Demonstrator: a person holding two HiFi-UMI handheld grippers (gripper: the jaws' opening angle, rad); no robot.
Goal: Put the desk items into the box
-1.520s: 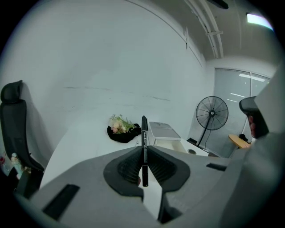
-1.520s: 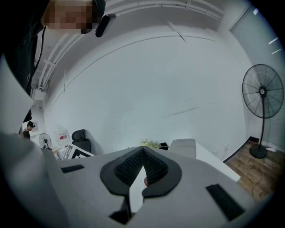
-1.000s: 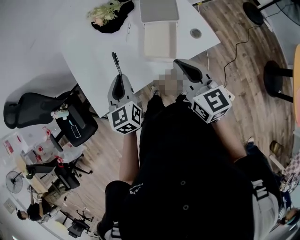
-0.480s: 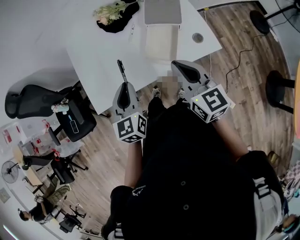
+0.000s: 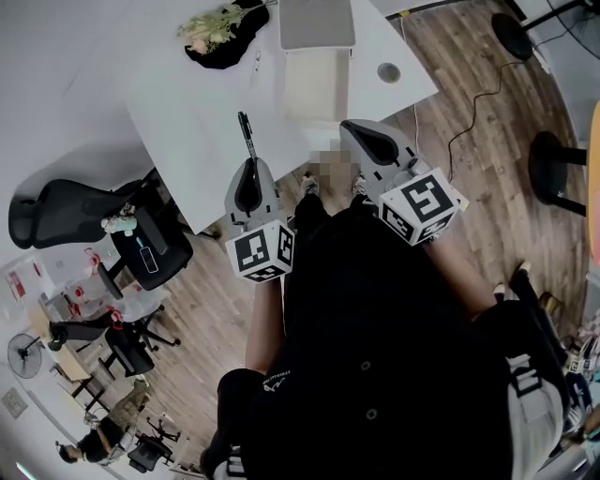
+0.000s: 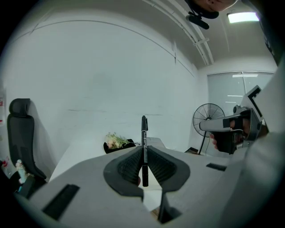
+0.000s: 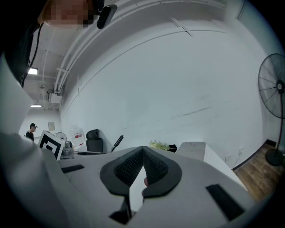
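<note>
My left gripper (image 5: 248,167) is shut on a black pen (image 5: 247,135), which sticks out past the fingertips over the white desk's (image 5: 187,103) near edge. In the left gripper view the pen (image 6: 144,143) stands upright, pinched between the ribbed pads of the left gripper (image 6: 144,151). The open box (image 5: 317,84) with a pale inside sits on the desk beyond, to the right of the pen. My right gripper (image 5: 367,138) hangs shut and empty just off the desk's edge, close in front of the box; its jaws meet at the tip of the right gripper (image 7: 142,150).
A grey lid (image 5: 317,22) lies behind the box. Flowers on a dark cloth (image 5: 221,26) sit at the desk's far side, with a small slim item (image 5: 256,60) beside them. A round cable hole (image 5: 388,72) is at the right. Black office chairs (image 5: 66,211) stand left.
The left gripper has carried the pen a little to the right, toward the box. The right gripper has kept still.
</note>
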